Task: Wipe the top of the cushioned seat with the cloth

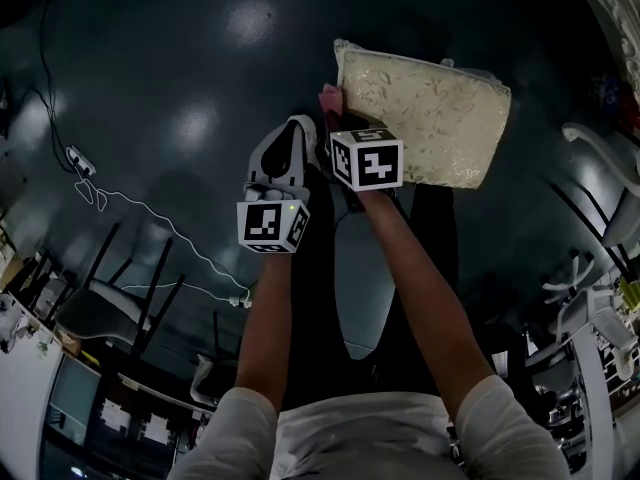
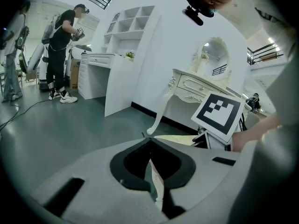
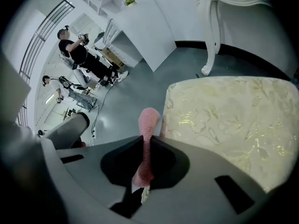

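The cushioned seat (image 1: 425, 118) is cream with a gold leaf pattern and lies ahead at the upper right of the head view. My right gripper (image 1: 337, 118) is at its near left corner, shut on a pink cloth (image 1: 330, 95). In the right gripper view the cloth (image 3: 149, 120) stands up from between the closed jaws of that gripper (image 3: 147, 141), just left of the seat's edge (image 3: 233, 125). My left gripper (image 1: 300, 128) hovers over the dark floor to the left of the seat. Its jaws are shut with nothing in them (image 2: 150, 146).
A white dressing table (image 2: 196, 85) with carved legs and an oval mirror stands behind the seat, with a white cabinet (image 2: 126, 64) to its left. Two people (image 2: 63, 55) stand farther off. A cable (image 1: 150, 218) runs over the floor at left, near dark chairs (image 1: 110, 298).
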A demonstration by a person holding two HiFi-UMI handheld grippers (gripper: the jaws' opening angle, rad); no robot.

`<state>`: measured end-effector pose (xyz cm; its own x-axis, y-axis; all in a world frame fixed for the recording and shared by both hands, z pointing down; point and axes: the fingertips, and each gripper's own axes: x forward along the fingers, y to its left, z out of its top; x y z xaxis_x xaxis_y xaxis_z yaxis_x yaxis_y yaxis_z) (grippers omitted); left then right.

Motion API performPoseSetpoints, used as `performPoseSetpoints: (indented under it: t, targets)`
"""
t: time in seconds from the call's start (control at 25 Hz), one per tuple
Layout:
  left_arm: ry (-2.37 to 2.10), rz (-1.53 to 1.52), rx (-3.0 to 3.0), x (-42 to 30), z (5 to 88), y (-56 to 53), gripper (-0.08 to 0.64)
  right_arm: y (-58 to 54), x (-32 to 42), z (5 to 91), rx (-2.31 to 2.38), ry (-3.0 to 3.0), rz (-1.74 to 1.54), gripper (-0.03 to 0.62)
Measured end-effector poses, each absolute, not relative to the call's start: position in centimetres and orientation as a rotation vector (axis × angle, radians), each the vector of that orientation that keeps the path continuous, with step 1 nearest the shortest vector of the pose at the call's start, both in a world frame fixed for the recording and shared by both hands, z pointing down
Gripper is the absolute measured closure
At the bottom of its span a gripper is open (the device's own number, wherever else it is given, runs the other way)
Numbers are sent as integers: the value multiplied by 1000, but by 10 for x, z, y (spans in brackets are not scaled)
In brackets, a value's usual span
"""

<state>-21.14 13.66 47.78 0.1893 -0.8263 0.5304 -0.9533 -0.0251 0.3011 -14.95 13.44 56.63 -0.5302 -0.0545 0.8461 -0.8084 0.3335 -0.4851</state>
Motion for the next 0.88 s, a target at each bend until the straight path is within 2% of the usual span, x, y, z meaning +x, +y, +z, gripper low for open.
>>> performPoseSetpoints:
  t: [0.32, 0.88]
  targets:
    - [-1584, 297, 1937, -153, 476, 117, 549, 125, -97, 550, 738, -1943, 1348, 566]
    - [-1440, 320, 2066, -38, 475, 80, 549, 112, 43, 549, 874, -1928, 1375, 563]
